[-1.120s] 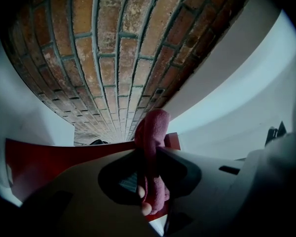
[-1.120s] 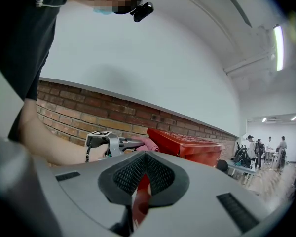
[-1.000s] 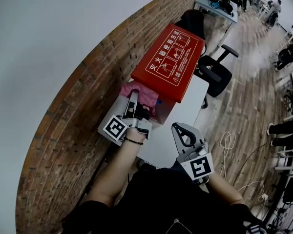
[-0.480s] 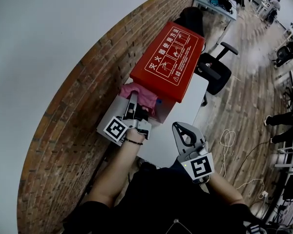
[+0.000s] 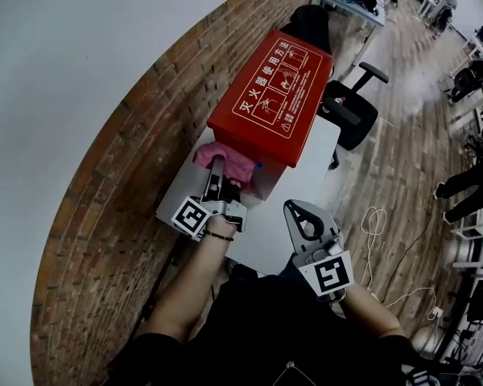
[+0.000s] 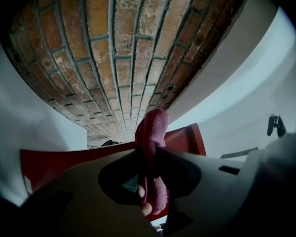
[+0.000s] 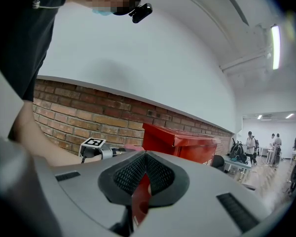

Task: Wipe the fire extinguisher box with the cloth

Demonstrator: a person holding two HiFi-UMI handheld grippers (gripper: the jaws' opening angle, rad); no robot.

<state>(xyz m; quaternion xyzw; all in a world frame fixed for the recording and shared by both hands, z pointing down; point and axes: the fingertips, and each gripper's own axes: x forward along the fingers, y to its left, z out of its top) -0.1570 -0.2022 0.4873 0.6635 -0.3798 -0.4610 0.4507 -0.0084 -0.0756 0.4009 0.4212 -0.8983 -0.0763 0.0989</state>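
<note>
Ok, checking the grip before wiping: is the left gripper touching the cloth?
Touching. The left gripper view shows the pink cloth pinched between the fingers of the left gripper, its end sticking out beyond them.

The red box [image 5: 270, 103] lay flat by the brick wall [image 5: 137, 135] — white diagrams on its lid. The pink cloth [image 5: 225, 161] hung bunched at its near end.

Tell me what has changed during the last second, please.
Nothing clear. The left gripper stays shut on the pink cloth at the near end of the red box; the right gripper stays shut, idle. Only the view shifted slightly.
</note>
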